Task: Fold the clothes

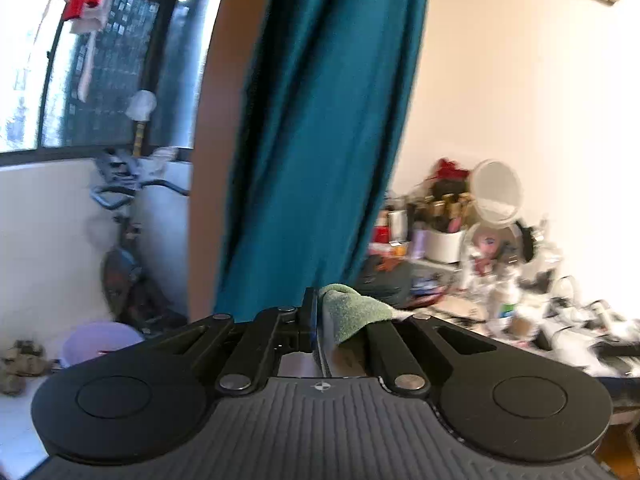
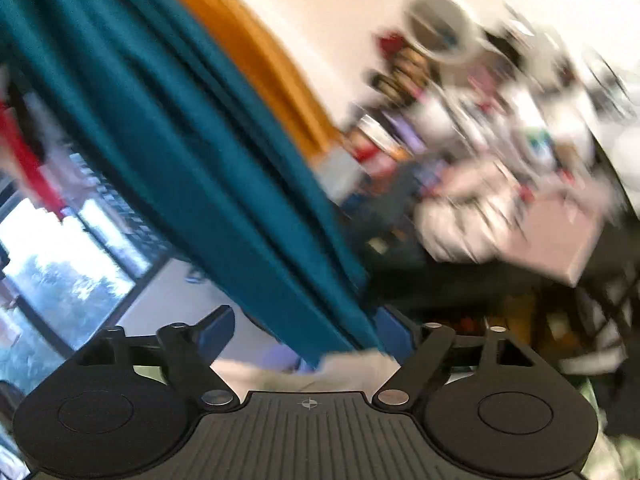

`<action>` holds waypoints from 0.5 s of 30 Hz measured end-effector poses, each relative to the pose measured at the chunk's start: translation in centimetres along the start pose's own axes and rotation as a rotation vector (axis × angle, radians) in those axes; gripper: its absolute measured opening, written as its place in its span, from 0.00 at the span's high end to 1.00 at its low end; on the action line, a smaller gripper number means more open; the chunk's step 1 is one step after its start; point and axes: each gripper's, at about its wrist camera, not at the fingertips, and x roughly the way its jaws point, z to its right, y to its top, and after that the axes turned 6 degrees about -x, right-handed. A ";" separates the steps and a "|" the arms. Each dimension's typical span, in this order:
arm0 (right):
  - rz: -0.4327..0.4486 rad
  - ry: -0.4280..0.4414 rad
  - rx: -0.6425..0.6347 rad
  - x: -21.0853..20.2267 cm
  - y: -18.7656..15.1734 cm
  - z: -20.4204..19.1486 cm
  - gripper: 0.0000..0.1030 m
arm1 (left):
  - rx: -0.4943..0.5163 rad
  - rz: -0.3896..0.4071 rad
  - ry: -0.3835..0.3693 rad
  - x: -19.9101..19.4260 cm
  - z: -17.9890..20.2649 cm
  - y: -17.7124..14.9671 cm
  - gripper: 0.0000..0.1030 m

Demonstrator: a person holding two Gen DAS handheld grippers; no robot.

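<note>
Your left gripper has its jaws pressed together on a corner of green cloth, which bunches out over the right-hand finger. It is held up in the air in front of the teal curtain, to the left of the cluttered table. Your right gripper stands with jaws spread and nothing between the pads; the curtain hangs just beyond them, and a pale patch below them is too blurred to name. No fold shows anywhere, and neither view shows the rest of the cloth or a surface to lay it on. I'd judge you're at the start: one corner caught, a second grip and every fold still ahead.
</note>
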 end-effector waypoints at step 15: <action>-0.312 -0.211 0.684 11.5 -18.6 6.7 0.04 | 0.040 0.319 0.099 -5.0 -0.9 12.4 0.97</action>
